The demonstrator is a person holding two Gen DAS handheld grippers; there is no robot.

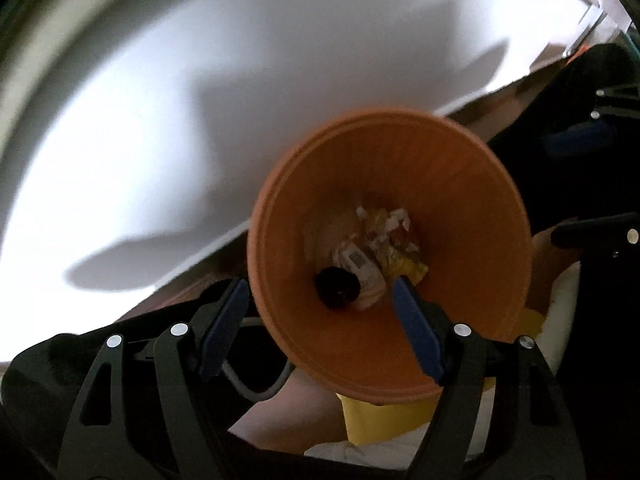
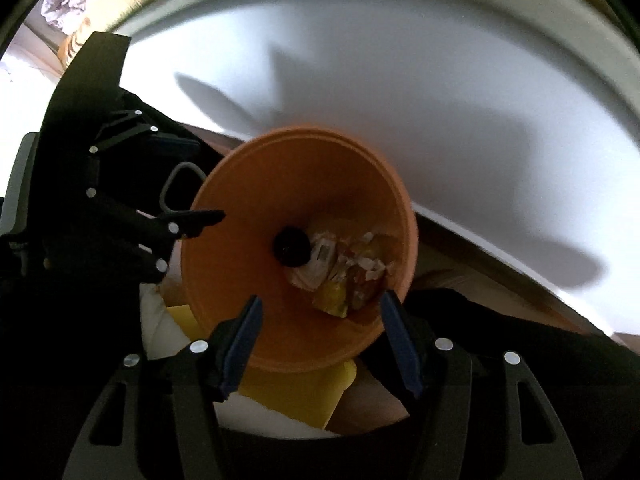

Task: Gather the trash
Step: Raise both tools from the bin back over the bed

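Below, an orange bin point(image 1: 460, 216) stands mouth-up beside a white worktop's point(image 1: 200, 120) edge, crumpled wrappers point(image 1: 394, 240) and a dark round object point(image 1: 336, 286) at its bottom. Above its rim, the left gripper point(image 1: 320, 328) and right gripper point(image 2: 320, 338) hang with fingers apart, holding nothing. Yellow cloth point(image 2: 292, 394) lies underneath.

You get glare on white surface point(image 1: 160, 140), hard shadows across it, motion blur, dark fisheye corners.

Orange bin point(image 1: 304, 344); inside, a black round lump point(image 1: 337, 287), white crumpled paper point(image 1: 360, 264), yellow wrapper point(image 1: 408, 266); white table point(image 1: 240, 100); blue-padded black fingers point(image 1: 414, 328).
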